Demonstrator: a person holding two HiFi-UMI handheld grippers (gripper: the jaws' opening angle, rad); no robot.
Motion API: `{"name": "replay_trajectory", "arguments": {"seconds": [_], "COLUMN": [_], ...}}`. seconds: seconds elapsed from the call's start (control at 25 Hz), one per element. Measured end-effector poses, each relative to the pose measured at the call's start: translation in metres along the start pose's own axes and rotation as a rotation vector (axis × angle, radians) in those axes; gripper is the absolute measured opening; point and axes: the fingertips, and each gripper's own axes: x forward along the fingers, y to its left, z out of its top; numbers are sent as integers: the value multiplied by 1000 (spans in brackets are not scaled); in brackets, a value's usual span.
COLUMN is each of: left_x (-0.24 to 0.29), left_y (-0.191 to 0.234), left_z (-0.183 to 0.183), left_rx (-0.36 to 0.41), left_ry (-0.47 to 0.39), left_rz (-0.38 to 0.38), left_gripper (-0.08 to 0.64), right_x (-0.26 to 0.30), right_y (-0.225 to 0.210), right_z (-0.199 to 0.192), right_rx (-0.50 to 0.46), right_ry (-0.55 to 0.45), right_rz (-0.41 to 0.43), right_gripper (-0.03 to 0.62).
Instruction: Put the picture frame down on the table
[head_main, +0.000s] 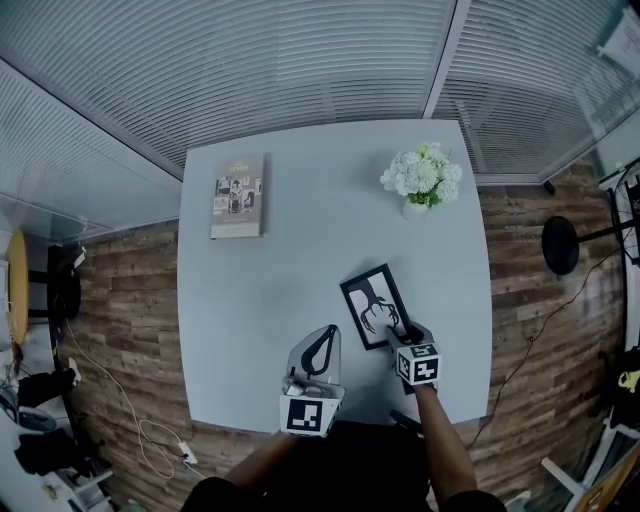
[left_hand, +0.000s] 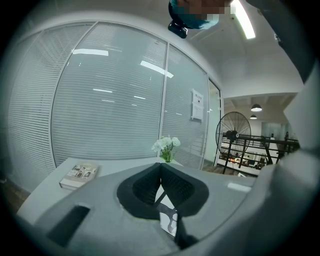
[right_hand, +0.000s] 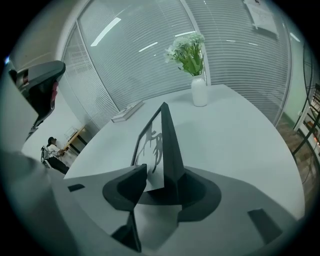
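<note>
Nearest the person, the left claw (head_main: 322, 350) hovers over the near edge of the bench (head_main: 250, 330). Its jaws meet at the tips with nothing between them, as the left gripper view (left_hand: 161, 167) confirms. The right claw (head_main: 398, 333) is just beside it, on the flower vase (head_main: 422, 178) side, and is clamped on the near edge of the picture frame (head_main: 375, 305). In the right gripper view the frame (right_hand: 150, 145) stands edge-on between the jaws of this claw (right_hand: 152, 175). The frame is closer to the person than the vase, well apart from it. Whether its far edge touches the bench cannot be told. A book (head_main: 238, 195) lies flat, far left of the vase.
</note>
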Motion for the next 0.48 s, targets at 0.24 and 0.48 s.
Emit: {"name": "replay_trajectory", "arguments": {"seconds": [0.24, 0.48], "left_x": [3, 5], "left_y": [2, 4], "left_z": [-4, -6], "left_rx": [-1, -11], "left_ry": [10, 11], "left_rz": [2, 5], "left_gripper": [15, 15], "right_x": [9, 19], "right_y": [1, 4], "right_z": [-10, -14], "right_rx": [48, 70], "right_ry": [24, 42], "right_rz": [22, 38], "right_gripper": [193, 209]}}
